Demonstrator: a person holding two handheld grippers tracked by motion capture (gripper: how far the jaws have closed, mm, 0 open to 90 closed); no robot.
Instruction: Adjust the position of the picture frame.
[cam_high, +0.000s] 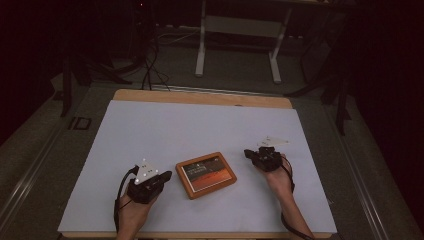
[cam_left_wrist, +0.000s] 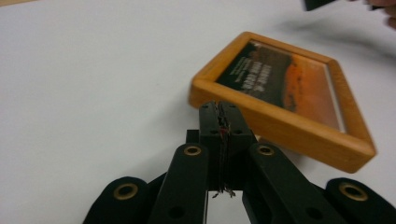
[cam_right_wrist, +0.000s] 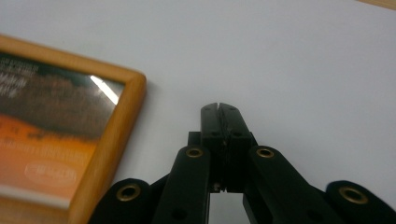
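Note:
A wooden picture frame (cam_high: 206, 174) with an orange and dark picture lies flat on the white table cover, between my two grippers. My left gripper (cam_high: 167, 175) rests on the table just left of the frame, jaws shut with nothing between them. In the left gripper view the shut gripper (cam_left_wrist: 219, 106) points at the frame's (cam_left_wrist: 285, 102) near corner, close to it but apart. My right gripper (cam_high: 247, 152) sits to the right of the frame, also shut and empty. In the right gripper view the closed gripper (cam_right_wrist: 219, 108) stands beside the frame's (cam_right_wrist: 60, 140) corner, over bare cover.
The white cover (cam_high: 190, 125) lies over a wooden tabletop whose far edge (cam_high: 200, 96) shows. Beyond it a white table stand (cam_high: 237, 45) and cables (cam_high: 150, 65) sit on the dark floor. Bare cover stretches behind the frame and to both sides.

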